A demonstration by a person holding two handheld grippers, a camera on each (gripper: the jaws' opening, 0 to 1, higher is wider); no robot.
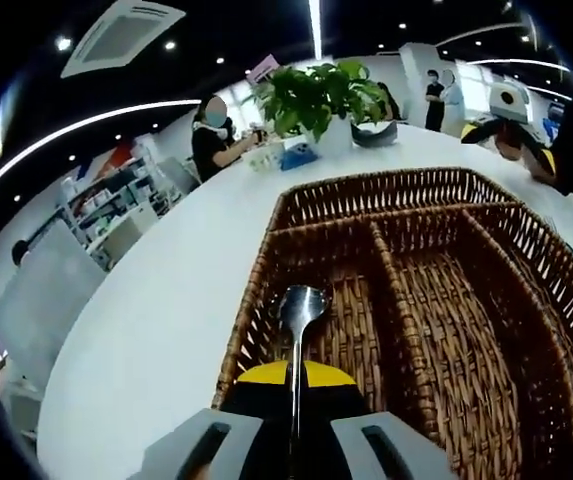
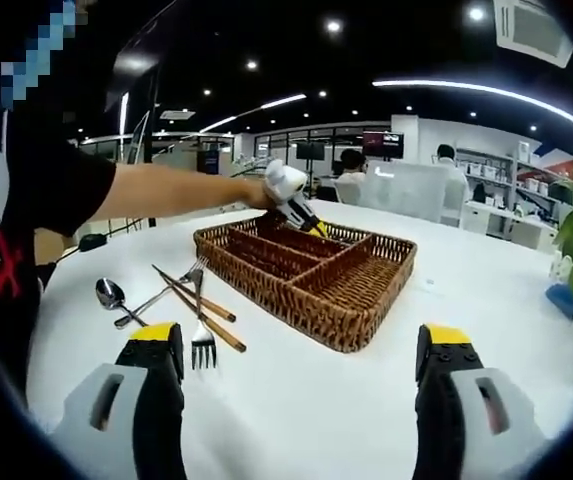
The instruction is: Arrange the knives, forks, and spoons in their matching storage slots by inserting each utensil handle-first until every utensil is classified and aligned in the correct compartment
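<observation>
Left gripper view: the left gripper (image 1: 296, 445) is clenching its jaws on a spoon (image 1: 300, 330), bowl forward, over the leftmost slot of the wicker tray (image 1: 386, 190). So the spoon step is underway; handle-first would call for turning it before lowering it along that slot. In the right gripper view, the right gripper (image 2: 301, 375) is hanging with jaws released above the white counter (image 2: 296, 420). Another spoon (image 2: 111, 293), two forks (image 2: 202, 345) and wooden-handled knives (image 2: 206, 320) are lying left of the tray, waiting.
</observation>
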